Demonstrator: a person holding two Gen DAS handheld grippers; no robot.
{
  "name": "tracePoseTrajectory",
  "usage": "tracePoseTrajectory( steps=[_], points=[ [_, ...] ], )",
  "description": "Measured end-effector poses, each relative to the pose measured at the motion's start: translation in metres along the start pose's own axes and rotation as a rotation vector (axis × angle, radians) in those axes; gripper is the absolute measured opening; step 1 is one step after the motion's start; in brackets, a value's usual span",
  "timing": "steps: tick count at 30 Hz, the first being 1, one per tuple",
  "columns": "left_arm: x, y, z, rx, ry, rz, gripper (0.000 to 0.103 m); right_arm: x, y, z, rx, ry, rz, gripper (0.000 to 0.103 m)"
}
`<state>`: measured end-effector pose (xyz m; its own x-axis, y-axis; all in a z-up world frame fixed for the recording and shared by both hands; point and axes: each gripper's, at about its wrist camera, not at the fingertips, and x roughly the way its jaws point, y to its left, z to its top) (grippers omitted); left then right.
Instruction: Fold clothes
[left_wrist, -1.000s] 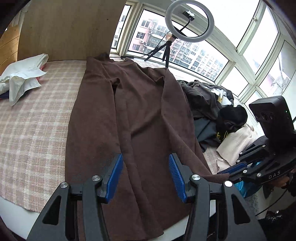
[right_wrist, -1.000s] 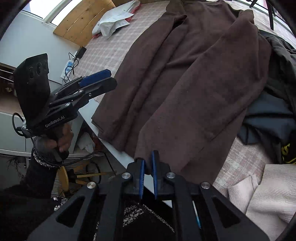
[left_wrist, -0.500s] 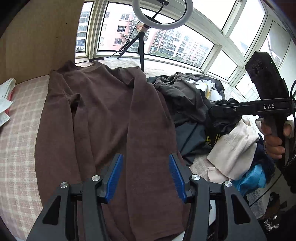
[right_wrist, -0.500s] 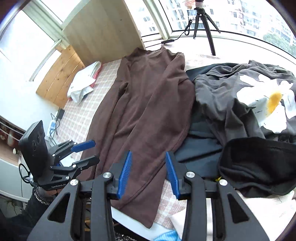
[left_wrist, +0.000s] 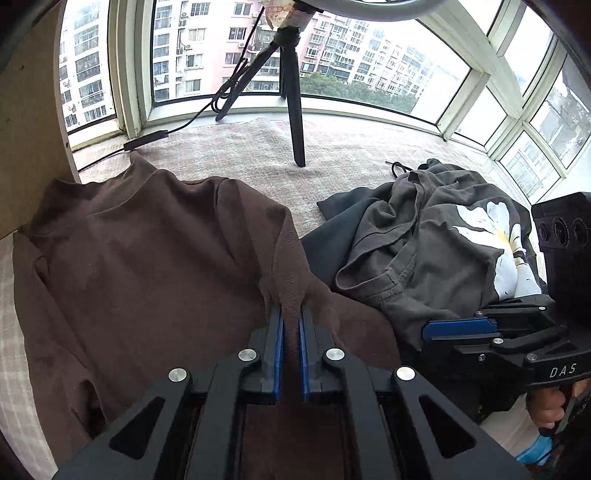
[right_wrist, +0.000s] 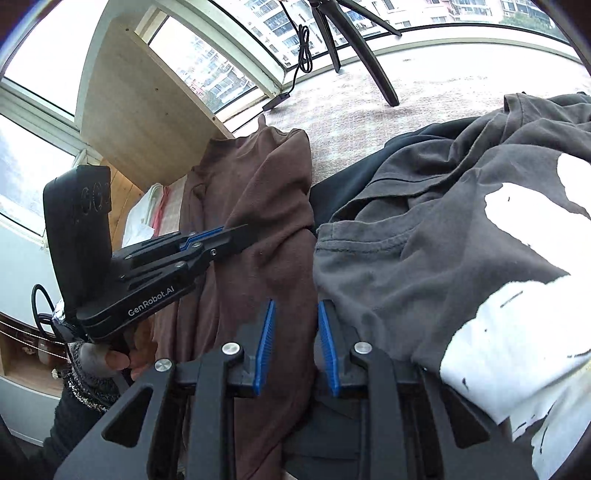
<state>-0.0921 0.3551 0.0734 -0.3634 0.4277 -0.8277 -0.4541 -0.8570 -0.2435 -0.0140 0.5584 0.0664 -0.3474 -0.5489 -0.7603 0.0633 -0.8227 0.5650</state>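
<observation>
A brown long-sleeved garment (left_wrist: 147, 277) lies flat on the bed, its collar toward the window. My left gripper (left_wrist: 290, 314) is shut on a raised pinch of its right-hand edge, just below the shoulder. The right wrist view shows the same garment (right_wrist: 266, 206) and the left gripper (right_wrist: 240, 234) clamped on it. My right gripper (right_wrist: 295, 314) is open with a narrow gap, low over the brown garment's right edge where it meets dark cloth; brown fabric lies between its fingers. In the left wrist view the right gripper (left_wrist: 428, 330) reaches in from the right.
A grey T-shirt with a white flower print (left_wrist: 424, 251) is heaped over dark clothes right of the brown garment. A black tripod (left_wrist: 291, 92) stands on the bed cover by the window. A wooden board (left_wrist: 29, 129) stands at the left. A white cloth (right_wrist: 140, 221) lies beyond.
Both grippers moved from the hem end up toward the garment's shoulder. The left gripper, open before, has shut on the brown cloth. The right gripper's gap has narrowed.
</observation>
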Motion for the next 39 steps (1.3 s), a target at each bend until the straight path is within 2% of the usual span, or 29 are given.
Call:
tracePoseTrajectory(
  steps=[3, 7, 9, 12, 14, 17, 22, 26, 29, 31, 32, 33, 34, 37, 38, 39],
  points=[
    [-0.014, 0.031, -0.022, -0.089, -0.021, 0.041, 0.007, 0.001, 0.007, 0.004, -0.066, -0.003, -0.016, 0.025],
    [-0.042, 0.039, -0.047, -0.124, -0.027, 0.014, 0.012, 0.016, 0.026, 0.01, -0.211, 0.021, -0.055, 0.025],
    [-0.056, 0.042, -0.06, -0.142, -0.03, 0.001, 0.022, 0.028, 0.036, 0.01, -0.301, 0.05, -0.077, 0.025],
    [-0.077, 0.048, -0.079, -0.169, -0.035, -0.019, 0.025, 0.045, 0.043, 0.01, -0.38, 0.109, -0.09, 0.025],
    [-0.091, 0.052, -0.092, -0.186, -0.038, -0.032, 0.031, 0.05, 0.043, 0.011, -0.388, 0.128, -0.066, 0.027],
    [-0.115, 0.032, -0.138, -0.177, 0.0, -0.038, 0.046, 0.059, 0.047, 0.013, -0.431, 0.133, -0.089, 0.036],
    [-0.111, -0.005, -0.218, -0.218, 0.143, -0.045, 0.047, 0.081, 0.053, 0.017, -0.505, 0.149, -0.178, 0.036],
    [-0.097, -0.023, -0.248, -0.247, 0.173, -0.055, 0.047, 0.083, 0.05, 0.02, -0.473, 0.137, -0.158, 0.036],
    [-0.095, -0.029, -0.252, -0.246, 0.141, -0.033, 0.044, 0.086, 0.053, 0.02, -0.48, 0.133, -0.162, 0.036],
    [-0.096, -0.029, -0.253, -0.26, 0.118, -0.042, 0.031, 0.089, 0.054, 0.02, -0.475, 0.129, -0.163, 0.035],
    [-0.098, -0.029, -0.254, -0.27, 0.11, -0.048, 0.014, 0.09, 0.053, 0.02, -0.462, 0.127, -0.16, 0.032],
    [-0.099, -0.03, -0.255, -0.281, 0.103, -0.054, 0.0, 0.092, 0.053, 0.02, -0.449, 0.126, -0.158, 0.016],
    [-0.101, -0.029, -0.256, -0.299, 0.094, -0.067, 0.0, 0.091, 0.049, 0.022, -0.426, 0.123, -0.15, 0.009],
    [-0.12, -0.022, -0.265, -0.407, 0.053, -0.156, 0.0, 0.08, 0.029, 0.03, -0.324, 0.111, -0.114, 0.008],
    [-0.129, -0.019, -0.272, -0.447, 0.034, -0.167, 0.0, 0.076, 0.022, 0.033, -0.29, 0.107, -0.102, 0.008],
    [-0.136, -0.016, -0.279, -0.468, 0.022, -0.147, 0.0, 0.072, 0.015, 0.036, -0.256, 0.103, -0.09, 0.008]
  ],
)
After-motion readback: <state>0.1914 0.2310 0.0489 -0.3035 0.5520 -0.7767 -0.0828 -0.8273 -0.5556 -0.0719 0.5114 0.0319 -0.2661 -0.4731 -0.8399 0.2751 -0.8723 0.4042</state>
